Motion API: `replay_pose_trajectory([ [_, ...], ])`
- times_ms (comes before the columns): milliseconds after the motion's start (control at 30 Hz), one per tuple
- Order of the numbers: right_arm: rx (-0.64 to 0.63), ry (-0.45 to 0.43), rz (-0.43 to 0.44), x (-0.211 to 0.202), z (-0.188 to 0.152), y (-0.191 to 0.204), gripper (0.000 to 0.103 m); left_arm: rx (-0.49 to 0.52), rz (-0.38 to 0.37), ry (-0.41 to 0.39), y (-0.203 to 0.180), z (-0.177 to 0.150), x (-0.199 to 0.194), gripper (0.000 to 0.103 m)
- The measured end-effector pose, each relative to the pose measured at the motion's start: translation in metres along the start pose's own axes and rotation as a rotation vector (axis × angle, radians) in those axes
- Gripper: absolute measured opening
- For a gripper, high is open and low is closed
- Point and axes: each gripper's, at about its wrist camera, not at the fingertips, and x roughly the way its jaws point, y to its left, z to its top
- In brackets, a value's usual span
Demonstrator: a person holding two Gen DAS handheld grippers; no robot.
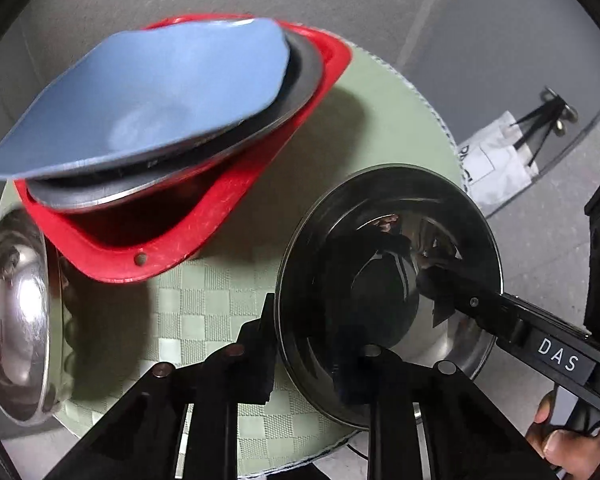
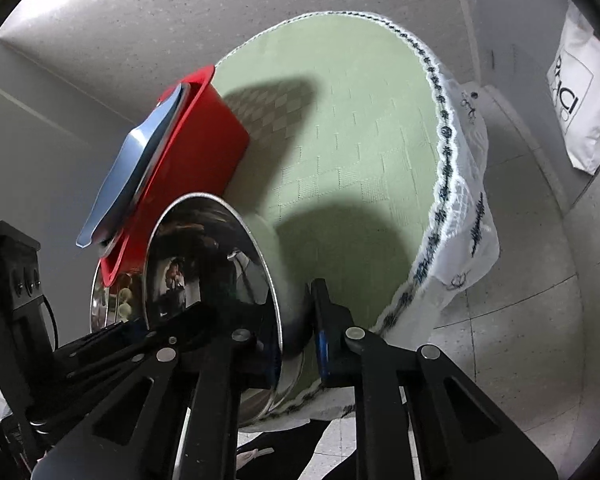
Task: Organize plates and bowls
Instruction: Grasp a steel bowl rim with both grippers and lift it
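On the round green checked tablecloth (image 1: 204, 304), a red rectangular plastic tub (image 1: 228, 216) carries a grey metal plate (image 1: 204, 184) and a blue plastic dish (image 1: 152, 92), a stack that looks light but tippy. Just beside it, the shiny steel bowl (image 1: 380, 280) is likely stiff, light and slippery, best taken by its thin rim. There both the left gripper (image 1: 320, 360) and the right gripper (image 2: 288, 344) pinch it, one finger inside, one outside.

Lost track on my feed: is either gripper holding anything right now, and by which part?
Both hold the same steel bowl by its rim: the left gripper straddles the near edge, and the right gripper straddles the opposite edge, one finger inside and one outside.
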Motion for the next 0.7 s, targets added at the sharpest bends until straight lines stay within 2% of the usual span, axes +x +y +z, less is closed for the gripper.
replay_pose_trajectory([
  [167,0.006,-0.051,-0.016,-0.020,-0.007,0.010,0.014,0.064,-0.025,-0.069,0.002,0.006,-0.022,0.016],
  [367,0.007,-0.182,-0.051,-0.057,-0.022,0.049,0.014,0.189,-0.069,-0.225,0.014,0.004,-0.072,0.017],
  [533,0.024,-0.284,-0.096,-0.070,-0.043,0.102,0.014,0.309,-0.124,-0.308,0.059,0.000,-0.111,0.017],
  [700,0.050,-0.328,-0.113,-0.052,-0.059,0.158,0.014,0.386,-0.152,-0.350,0.134,-0.006,-0.140,0.017],
])
